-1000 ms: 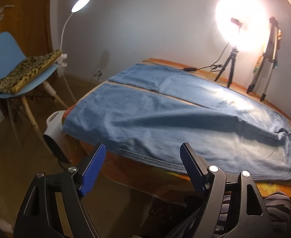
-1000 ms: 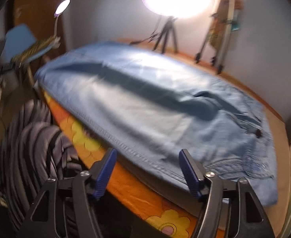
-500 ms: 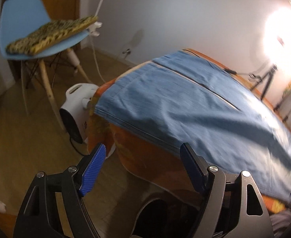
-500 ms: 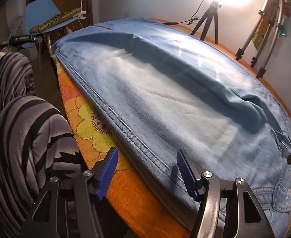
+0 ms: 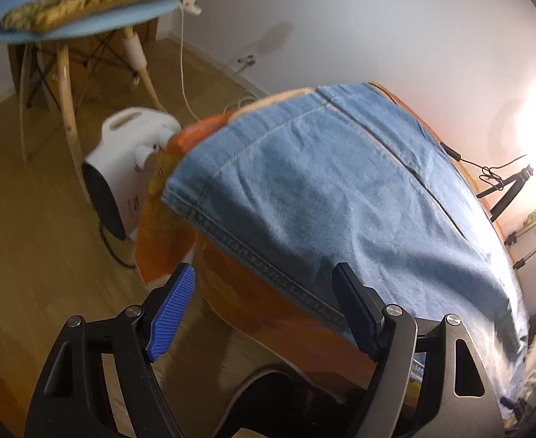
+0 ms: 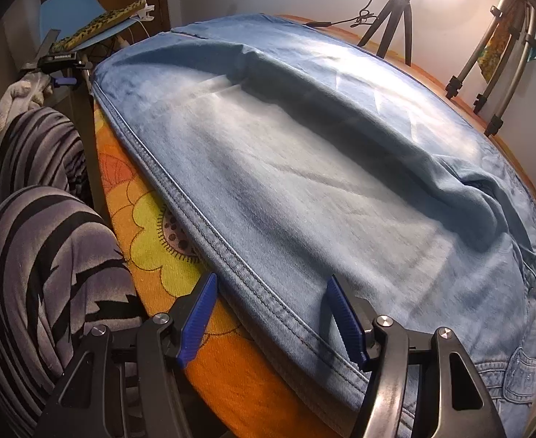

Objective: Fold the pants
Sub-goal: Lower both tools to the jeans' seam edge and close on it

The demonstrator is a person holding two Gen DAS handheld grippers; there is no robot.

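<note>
- Right wrist view: one pair of blue denim pants (image 6: 304,168) lies spread across the bench, over an orange flowered cloth (image 6: 151,233).
- Two legs side by side, one hem corner hanging at the bench end in the left wrist view (image 5: 304,189).
- Right gripper (image 6: 271,314): fingers apart, straddling the near side seam, nothing clamped.
- Left gripper (image 5: 264,306): fingers apart, near the hem, empty.
- Beyond: one white heater (image 5: 122,153), one blue chair (image 5: 85,18), one striped sleeve (image 6: 41,255).
</note>
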